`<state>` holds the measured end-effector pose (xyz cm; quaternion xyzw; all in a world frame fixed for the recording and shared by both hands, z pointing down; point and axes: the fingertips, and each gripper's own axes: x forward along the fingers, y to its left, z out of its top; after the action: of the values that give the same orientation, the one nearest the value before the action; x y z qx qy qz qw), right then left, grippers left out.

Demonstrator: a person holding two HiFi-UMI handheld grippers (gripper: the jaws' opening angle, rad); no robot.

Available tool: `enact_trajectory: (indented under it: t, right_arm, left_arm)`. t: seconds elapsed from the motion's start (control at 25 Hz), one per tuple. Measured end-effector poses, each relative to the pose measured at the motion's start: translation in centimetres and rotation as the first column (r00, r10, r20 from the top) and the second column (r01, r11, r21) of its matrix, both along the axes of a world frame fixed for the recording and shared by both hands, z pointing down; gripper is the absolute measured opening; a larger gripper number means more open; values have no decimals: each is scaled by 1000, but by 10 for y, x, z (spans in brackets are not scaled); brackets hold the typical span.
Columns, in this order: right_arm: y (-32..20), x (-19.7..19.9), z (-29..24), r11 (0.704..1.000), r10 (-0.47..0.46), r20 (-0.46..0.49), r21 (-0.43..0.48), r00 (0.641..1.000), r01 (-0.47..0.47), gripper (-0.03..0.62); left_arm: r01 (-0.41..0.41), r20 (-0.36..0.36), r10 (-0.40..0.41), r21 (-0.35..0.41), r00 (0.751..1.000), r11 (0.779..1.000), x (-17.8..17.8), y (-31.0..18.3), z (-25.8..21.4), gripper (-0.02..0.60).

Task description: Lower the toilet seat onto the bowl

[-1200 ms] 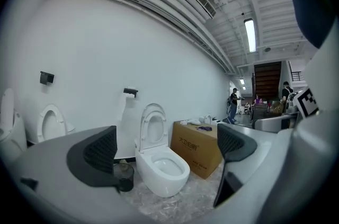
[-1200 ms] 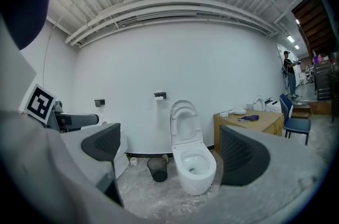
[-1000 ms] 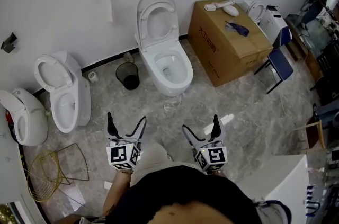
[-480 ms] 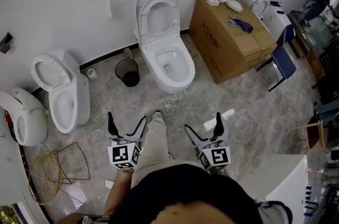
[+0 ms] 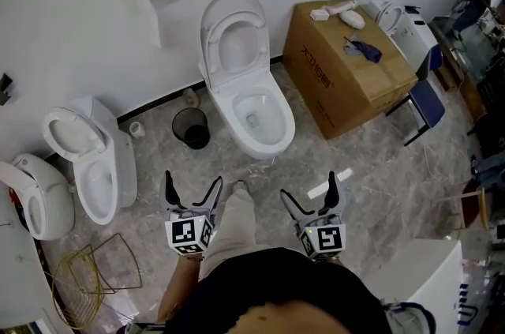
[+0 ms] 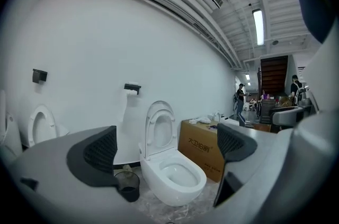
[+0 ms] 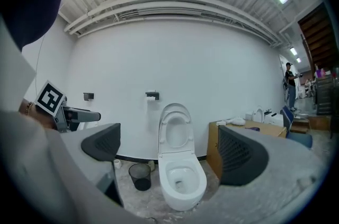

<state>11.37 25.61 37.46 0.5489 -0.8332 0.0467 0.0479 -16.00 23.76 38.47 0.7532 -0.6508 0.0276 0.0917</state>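
A: Where are the tools?

B: Low and close to the body. The left gripper (image 5: 192, 181) and right gripper (image 5: 309, 186) both have their jaws spread wide with nothing between them. Each gripper view looks through its empty gap at the toilet. A trouser leg (image 5: 235, 218) stands between the two.

A: And the seat?

B: Well ahead, out of reach. Across the grey marbled floor (image 5: 371, 167) is the white bowl (image 5: 264, 147), uncovered. Behind it the toilet seat (image 5: 216, 44) stands upright against its lid, by the wall. A black waste bin (image 5: 192, 127) stands just beside the bowl on the left, and a cardboard box (image 5: 347, 72) is near on the right.

A: How should the step be done?

B: I'd close in first, squarely facing the bowl and clear of the bin and box. One gripper probably should pinch the seat ring near its top edge, leaving the lid back, then tip it forward. The risk is letting go early, so the seat slams. Better to guide it all the way down to the rim.
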Motion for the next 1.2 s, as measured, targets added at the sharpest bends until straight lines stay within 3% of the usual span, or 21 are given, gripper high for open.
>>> enact_trajectory:
  t: [0.16,0.6,0.72,0.96,1.2]
  right_arm:
    - [-43,-5,-3,999,30,-5,-12,1000,-30,561]
    - [-151,-40,-11,999,5,-8,-32,1000,-5,561]
    - [-182,-46,-18,1000,15,-11,-26,1000,-15,561]
    - [-222,-49,-10,1000,10,-40,-22,999,-11,561]
    - [-259,-50,4,997,-34,-1,-63,999,34,561]
  left_arm:
    - [-27,9,27,9,1000,1000,-2,-45,-7,561]
    - [-70,8,71,-15,997,997,-19,-148,-9,561]
    - [-71,-17,71,-19,997,997,-24,-176,-10,561]
    - [-128,-18,127,-38,992,991,-21,-214,-1,561]
    - [-138,-35,138,-16,990,990,-24,-255,-11,561]
